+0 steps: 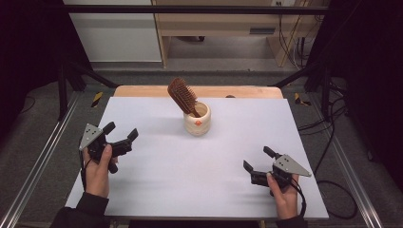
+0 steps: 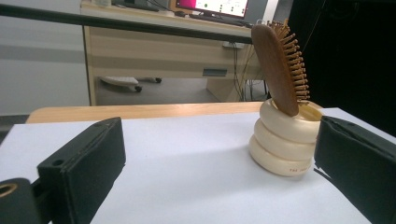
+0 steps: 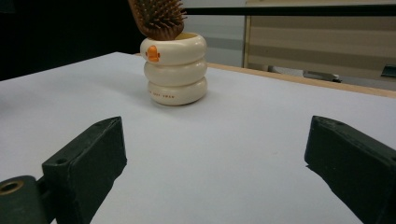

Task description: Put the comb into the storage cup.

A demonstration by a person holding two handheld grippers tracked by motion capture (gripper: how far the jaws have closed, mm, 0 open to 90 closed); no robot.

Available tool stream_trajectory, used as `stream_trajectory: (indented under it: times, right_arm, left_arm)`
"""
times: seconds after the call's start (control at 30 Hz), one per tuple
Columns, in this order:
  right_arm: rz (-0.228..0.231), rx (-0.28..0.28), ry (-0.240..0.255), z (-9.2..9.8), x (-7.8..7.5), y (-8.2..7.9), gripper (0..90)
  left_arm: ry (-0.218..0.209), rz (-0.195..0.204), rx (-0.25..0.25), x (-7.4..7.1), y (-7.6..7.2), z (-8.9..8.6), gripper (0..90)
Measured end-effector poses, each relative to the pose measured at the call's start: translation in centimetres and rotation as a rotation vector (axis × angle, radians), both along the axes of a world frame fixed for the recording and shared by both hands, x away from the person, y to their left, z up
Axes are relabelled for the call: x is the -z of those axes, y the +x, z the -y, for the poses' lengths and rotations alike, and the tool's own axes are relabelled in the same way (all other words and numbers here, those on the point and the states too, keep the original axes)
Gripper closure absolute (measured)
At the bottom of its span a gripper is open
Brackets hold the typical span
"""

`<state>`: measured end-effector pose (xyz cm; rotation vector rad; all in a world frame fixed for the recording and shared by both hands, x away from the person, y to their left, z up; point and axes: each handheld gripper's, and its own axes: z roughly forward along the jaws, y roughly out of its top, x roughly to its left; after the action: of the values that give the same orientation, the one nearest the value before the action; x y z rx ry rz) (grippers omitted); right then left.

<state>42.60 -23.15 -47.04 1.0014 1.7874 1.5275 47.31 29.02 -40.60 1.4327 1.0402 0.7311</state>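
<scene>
Both grippers sit low over the sheet, jaws spread wide and holding nothing: the left gripper [image 1: 121, 132] at the near left, the right gripper [image 1: 258, 159] at the near right, each in a hand with a grey three-cornered plate on top. Their jaws are matte black blocks, squared at the tips.

Toward the far middle of the table stands the cup [image 1: 197, 119], cream and glossy, shaped like three stacked rounded rings, with a small orange mark on its front. Out of it leans the hairbrush [image 1: 182, 95], handle down inside, its oval head tilted up and to the left. It is brown wood, smooth on the back and studded with rows of pegs on the face.

Underneath lies a smooth pale sheet [image 1: 199, 171], with a strip of the wooden tabletop [image 1: 142, 90] showing along the far edge, just behind the cup.

Wide bare sheet lies between each gripper and the cup, and between the two grippers. Each gripper is close to its own side edge.
</scene>
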Motion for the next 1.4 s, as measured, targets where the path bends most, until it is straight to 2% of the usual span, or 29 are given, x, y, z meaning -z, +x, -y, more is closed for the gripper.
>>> stream_trajectory:
  times: [0.1,0.27,0.57,1.0,1.2,1.4]
  right_arm:
    - [0.001,0.0,-0.001,0.0,0.0,0.0,5.6]
    - [-0.001,-0.007,-0.008,-0.2,0.1,0.0,5.5]
    - [0.001,-0.01,-0.017,-0.4,0.1,0.0,5.5]
    - [0.002,-0.006,-0.022,-0.3,0.1,0.0,5.5]
    - [0.002,-0.007,-0.022,-0.4,0.1,0.0,5.6]
    - [0.002,-0.002,-0.024,-0.3,0.0,-0.1,5.9]
  left_arm:
    - [0.029,0.008,-0.002,0.0,-0.4,-0.3,1.9]
    - [0.028,0.022,-0.011,-0.2,-1.4,-1.4,1.9]
    - [0.098,0.043,-0.002,0.1,-3.3,-2.4,1.8]
    - [0.13,0.082,0.037,1.1,-5.7,-1.7,1.7]
    - [0.18,0.088,0.074,1.7,-6.4,-1.0,1.5]
    - [0.174,0.085,0.077,2.5,-6.9,-0.7,1.5]
